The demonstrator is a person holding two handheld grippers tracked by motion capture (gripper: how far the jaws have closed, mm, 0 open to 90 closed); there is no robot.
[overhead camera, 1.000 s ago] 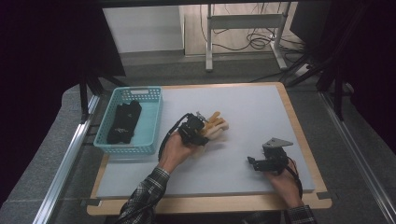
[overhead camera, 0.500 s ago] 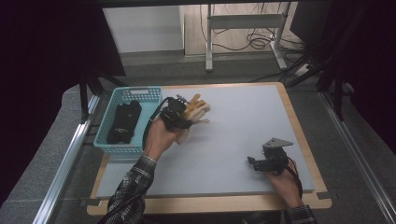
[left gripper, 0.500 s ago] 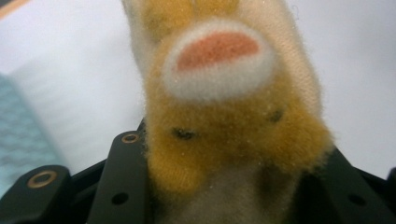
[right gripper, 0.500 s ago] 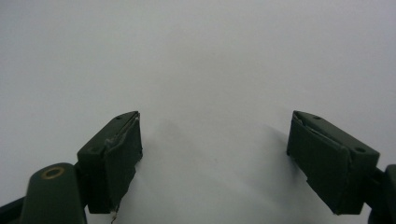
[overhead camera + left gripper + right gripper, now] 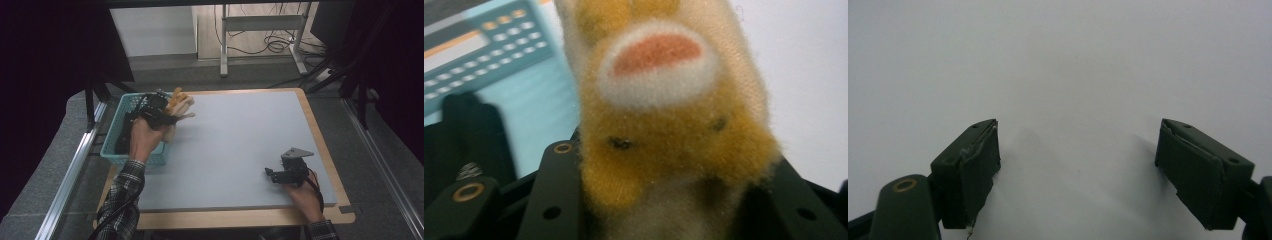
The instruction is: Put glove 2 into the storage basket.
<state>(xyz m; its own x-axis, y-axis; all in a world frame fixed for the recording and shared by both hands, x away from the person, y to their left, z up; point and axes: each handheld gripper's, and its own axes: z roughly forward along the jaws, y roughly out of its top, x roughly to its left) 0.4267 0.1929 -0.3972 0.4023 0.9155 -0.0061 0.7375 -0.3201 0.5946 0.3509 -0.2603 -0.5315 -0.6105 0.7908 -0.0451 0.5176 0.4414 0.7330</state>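
Carrying a plush toy [image 5: 179,102], clenched in the left tongs [image 5: 167,111], at the near rim of the basket [image 5: 112,131]. Right tongs [image 5: 1078,170] rest released on the tabletop [image 5: 240,140]. Next: position over the basket, then release.

Pale grey worktop [image 5: 240,145] wide open mid-span, teal perforated plastic basket [image 5: 111,150] walling the left edge, dark bundle [image 5: 121,140] inside

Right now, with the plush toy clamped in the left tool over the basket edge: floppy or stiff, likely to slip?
Plush toy looks soft: its fuzzy pile bulges around the left tool, so probably squashy and light. Limbs stick out loosely in the high view, so likely floppy. Fuzzy fabric should resist slipping.
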